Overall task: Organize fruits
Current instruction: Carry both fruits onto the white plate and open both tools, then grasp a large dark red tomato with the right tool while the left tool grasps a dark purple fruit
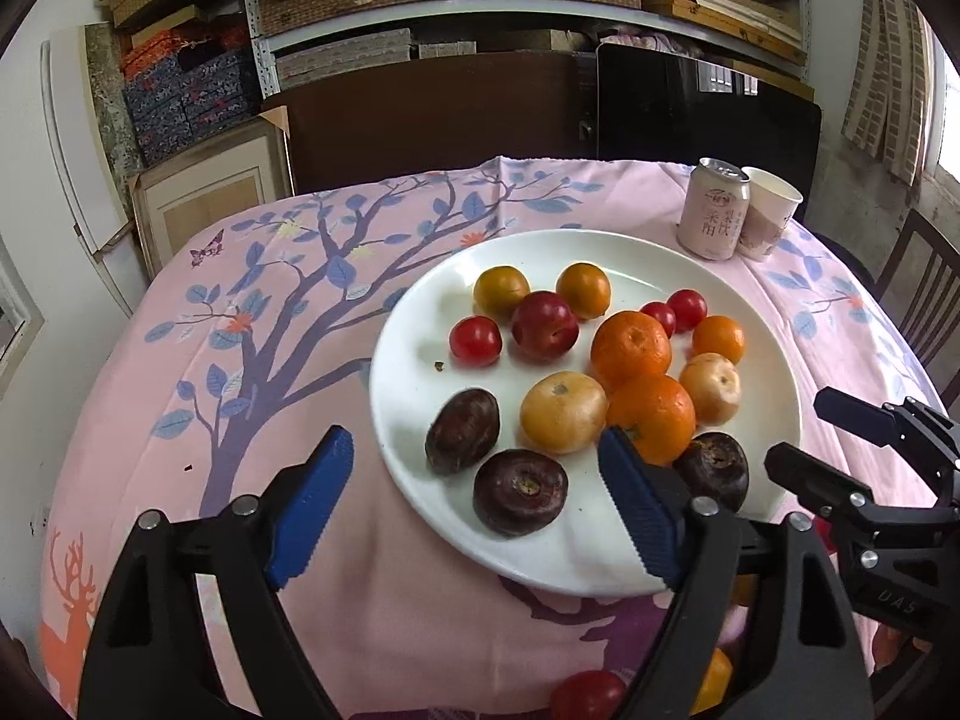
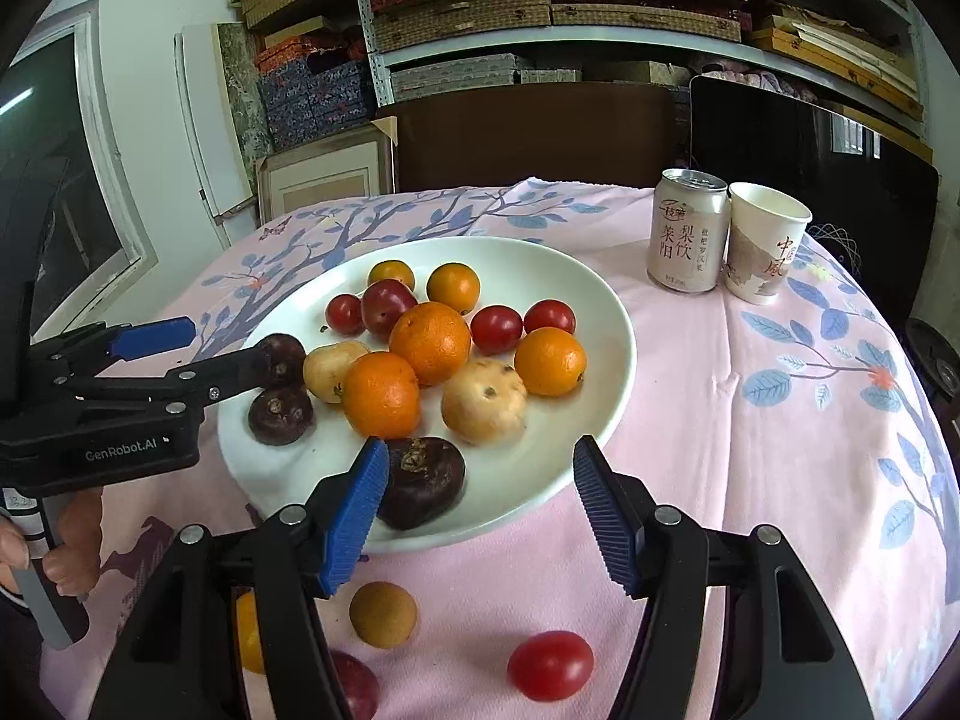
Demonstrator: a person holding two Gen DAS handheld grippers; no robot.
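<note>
A white plate (image 1: 414, 396) (image 2: 606, 324) holds oranges (image 1: 630, 351) (image 2: 429, 342), red cherry tomatoes (image 1: 476, 341) (image 2: 495, 329), a red plum (image 1: 545, 324), pale yellow fruits (image 1: 563, 412) (image 2: 483, 400) and dark purple-brown fruits (image 1: 521, 492) (image 2: 426, 480). My left gripper (image 1: 480, 504) (image 2: 231, 342) stands open over the plate's near left rim; one dark fruit lies between its pads, untouched. My right gripper (image 2: 480, 510) (image 1: 798, 429) is open at the plate's near right edge, its left pad close beside a dark fruit. Neither holds anything.
Loose on the pink tree-print cloth (image 2: 750, 420) in front of the plate lie a brown round fruit (image 2: 383, 613), a red tomato (image 2: 550, 665) (image 1: 588, 693), an orange piece (image 2: 249, 630) and a dark red plum (image 2: 354, 684). A drink can (image 2: 689, 231) and paper cup (image 2: 762, 243) stand far right.
</note>
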